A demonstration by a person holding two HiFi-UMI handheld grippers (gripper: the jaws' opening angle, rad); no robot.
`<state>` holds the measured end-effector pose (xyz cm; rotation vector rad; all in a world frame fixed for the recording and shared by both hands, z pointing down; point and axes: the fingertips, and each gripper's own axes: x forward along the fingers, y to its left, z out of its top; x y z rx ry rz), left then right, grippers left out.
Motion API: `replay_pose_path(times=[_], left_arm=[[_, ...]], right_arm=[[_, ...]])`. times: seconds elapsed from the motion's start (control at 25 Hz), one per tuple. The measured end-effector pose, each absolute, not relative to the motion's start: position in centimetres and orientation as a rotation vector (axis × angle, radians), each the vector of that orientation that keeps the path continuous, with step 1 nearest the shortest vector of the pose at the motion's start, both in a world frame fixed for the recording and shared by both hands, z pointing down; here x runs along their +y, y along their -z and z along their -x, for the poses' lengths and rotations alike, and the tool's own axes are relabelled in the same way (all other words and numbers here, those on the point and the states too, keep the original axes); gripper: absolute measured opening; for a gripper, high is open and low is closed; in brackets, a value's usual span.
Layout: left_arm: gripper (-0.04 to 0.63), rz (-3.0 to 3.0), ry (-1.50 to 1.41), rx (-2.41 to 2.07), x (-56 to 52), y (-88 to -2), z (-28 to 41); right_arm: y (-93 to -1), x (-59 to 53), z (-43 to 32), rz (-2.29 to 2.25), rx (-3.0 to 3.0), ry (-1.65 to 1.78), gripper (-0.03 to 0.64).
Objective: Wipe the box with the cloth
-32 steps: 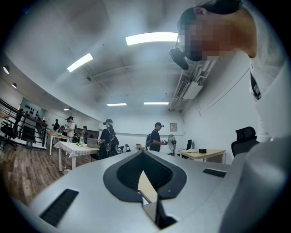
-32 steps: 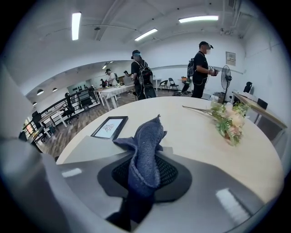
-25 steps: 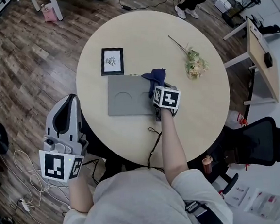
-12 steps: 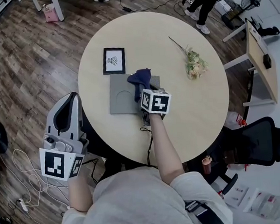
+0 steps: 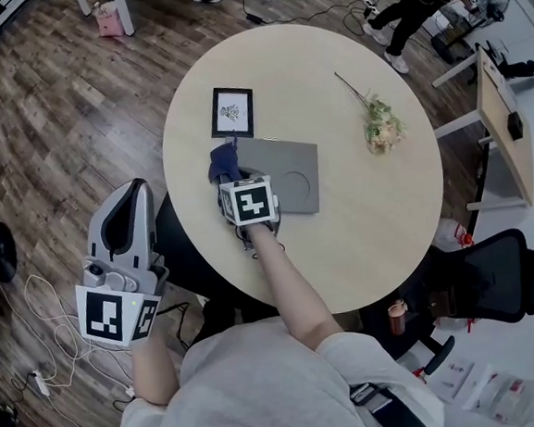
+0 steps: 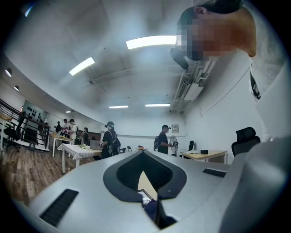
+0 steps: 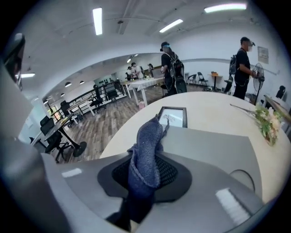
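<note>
Jaws of our right gripper (image 5: 228,177) are pinched tight on the blue cloth (image 5: 223,161). The cloth is bunched up between them and sticks out past the tips. Its loose end hangs at the end of the grey box (image 5: 286,166) that is nearest the picture frame (image 5: 232,112). It looks like it touches the box's edge there.

The box is flat and lies on the round table (image 5: 379,217). It has a round dent (image 5: 293,180) in its top, toward the end away from the cloth. Our right gripper points down at a slant, just off that same end of the box.

The picture frame lies flat just past the box's far corner, on the cloth side. The flowers (image 5: 382,125) lie well apart from the box, past its other end.

Our left gripper (image 5: 135,188) has its jaws together with nothing in them. It is well away from the box, off the table and over the wood floor (image 5: 46,134), on our side of the box.
</note>
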<state>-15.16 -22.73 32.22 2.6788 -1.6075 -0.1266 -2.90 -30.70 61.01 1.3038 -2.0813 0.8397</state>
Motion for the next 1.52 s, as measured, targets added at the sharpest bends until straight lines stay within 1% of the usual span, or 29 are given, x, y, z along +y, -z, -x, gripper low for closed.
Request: replay_pose_path(times=[0.2, 0.44, 0.6, 0.88, 1.28, 1.52], left_arm=[[0.002, -2.668, 0.138, -1.624, -22.1, -32.0, 16.1], [0.002, -2.683, 0.15, -1.605, -21.6, -32.0, 15.5], [0.002, -2.698, 0.156, -1.573, -21.6, -31.8, 14.6], [0.002, -2.733, 0.16, -1.527, -21.4, -31.6, 12.5], [0.002, -2.773, 0.168, -1.464, -21.2, -31.2, 9.5], [0.002, -2.794, 0.17, -1.442, -20.9, -30.9, 8.2]], right_arm=[[-61.2, -30.7, 2.3, -1.32, -2.069, -0.842, 0.086], [-61.6, -30.2, -1.8, -1.416, -1.991, -0.824, 0.086], [-61.6, -30.0, -4.9, -1.475, -1.955, -0.833, 0.086], [-61.2, -29.2, -7.5, -1.539, -1.953, -0.852, 0.084], [-61.6, -27.8, -15.6, -1.655, -1.81, -0.817, 0.081], [-61.2, -26.7, -18.5, -1.721, -1.813, -0.917, 0.082]])
